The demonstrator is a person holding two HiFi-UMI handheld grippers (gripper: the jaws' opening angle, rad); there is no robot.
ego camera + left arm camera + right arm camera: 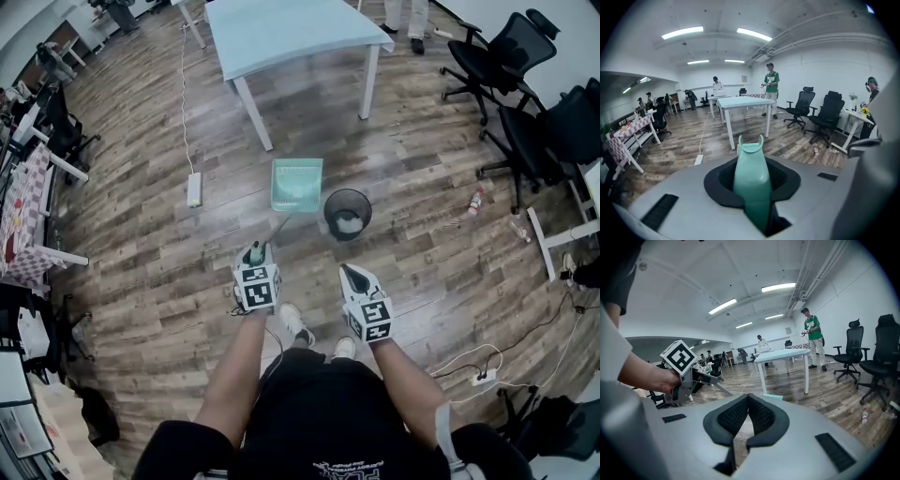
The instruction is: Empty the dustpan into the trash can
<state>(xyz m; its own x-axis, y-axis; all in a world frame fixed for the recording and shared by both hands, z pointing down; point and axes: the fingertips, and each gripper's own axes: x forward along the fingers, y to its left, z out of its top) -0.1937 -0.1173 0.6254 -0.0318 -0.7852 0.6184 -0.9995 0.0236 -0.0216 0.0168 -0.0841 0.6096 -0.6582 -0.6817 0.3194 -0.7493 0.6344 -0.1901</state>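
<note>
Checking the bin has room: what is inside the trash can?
The trash can holds a pale heap at its bottom; what it is cannot be told. The near wall covers part of the bottom.

Wood floor (141, 253) carries trash can (334, 206), pwr strip (194, 189), bottle (475, 201) — plus table (281, 28) & office chairs (487, 56).

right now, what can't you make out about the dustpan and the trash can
- Dustpan contents: head view, too small to tell; left gripper view, the left gripper's body hides the pan, only its handle shows.
- Trash can: something pale inside, too small to identify; in neither gripper view.
- Right gripper view: the right gripper's body hides all but a teal edge of the dustpan.
</note>
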